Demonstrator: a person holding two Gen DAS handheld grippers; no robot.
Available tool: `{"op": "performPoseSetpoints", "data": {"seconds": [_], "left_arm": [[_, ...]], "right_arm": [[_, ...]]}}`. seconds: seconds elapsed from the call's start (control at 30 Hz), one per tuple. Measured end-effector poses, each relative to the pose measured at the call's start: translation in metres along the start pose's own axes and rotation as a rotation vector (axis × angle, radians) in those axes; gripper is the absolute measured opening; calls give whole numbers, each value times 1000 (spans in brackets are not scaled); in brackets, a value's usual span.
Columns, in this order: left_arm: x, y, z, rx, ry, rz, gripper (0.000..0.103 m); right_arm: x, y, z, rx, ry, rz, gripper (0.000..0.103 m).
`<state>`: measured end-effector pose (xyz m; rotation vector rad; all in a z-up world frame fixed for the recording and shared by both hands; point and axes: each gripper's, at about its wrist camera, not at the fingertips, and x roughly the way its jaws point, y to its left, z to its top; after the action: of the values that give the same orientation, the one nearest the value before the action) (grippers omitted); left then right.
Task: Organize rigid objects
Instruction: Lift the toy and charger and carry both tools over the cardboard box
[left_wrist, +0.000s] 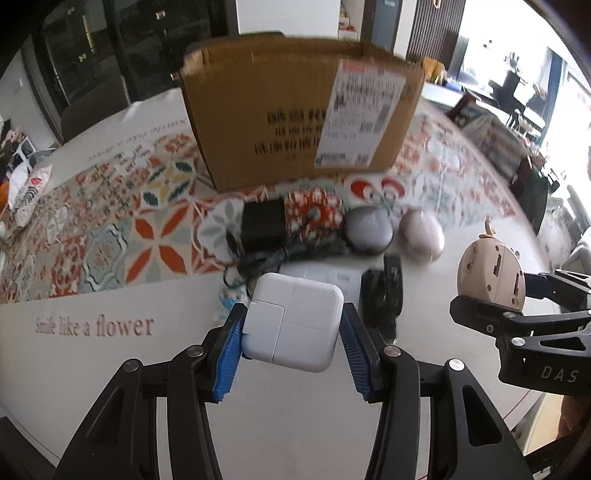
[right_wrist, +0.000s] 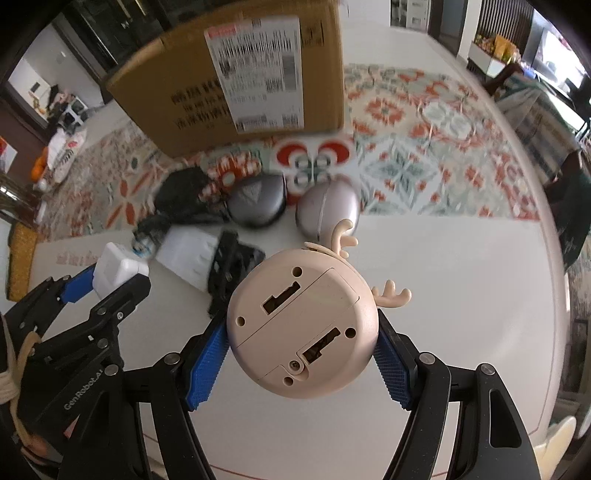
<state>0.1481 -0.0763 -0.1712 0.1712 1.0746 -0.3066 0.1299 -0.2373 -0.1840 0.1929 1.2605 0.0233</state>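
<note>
The left gripper (left_wrist: 293, 328) holds a white square power adapter (left_wrist: 293, 321) between its blue ribbed pads (left_wrist: 231, 354); the jaws stand partly closed, pressing on the adapter's two sides, and the adapter is clear of the table (left_wrist: 110, 369). The right gripper (right_wrist: 301, 349) holds a round beige antlered device (right_wrist: 303, 325), underside toward the camera, with a battery cover, two slots and a small screw visible; its pads (right_wrist: 207, 369) press on opposite sides of the body at a moderate opening. In the left wrist view the same device (left_wrist: 491, 273) appears at the right, raised above the tabletop.

Behind both grippers, a patterned cloth (left_wrist: 110, 229) in orange, teal and white covers the far part of the white table. On it stands a cardboard box (left_wrist: 295, 110) bearing a shipping label (left_wrist: 364, 114). Near the cloth's front edge lie a black adapter with a bundled cable (left_wrist: 264, 225), a grey rounded case (left_wrist: 367, 229) and, just beside it, a pinkish rounded case (left_wrist: 421, 236). Nearer, on bare table, lie a flat white item (right_wrist: 188, 254) and a black object (right_wrist: 232, 266), touching each other; their details are blurred.
</note>
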Motion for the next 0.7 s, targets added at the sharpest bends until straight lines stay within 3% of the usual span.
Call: {"op": "performPoseSetpoints", "data": {"seconds": [0.7], "left_arm": [[-66,20,72,-56,-178,28,50]], "right_arm": [[-77,22,69,-65,-270,57,73]]}}
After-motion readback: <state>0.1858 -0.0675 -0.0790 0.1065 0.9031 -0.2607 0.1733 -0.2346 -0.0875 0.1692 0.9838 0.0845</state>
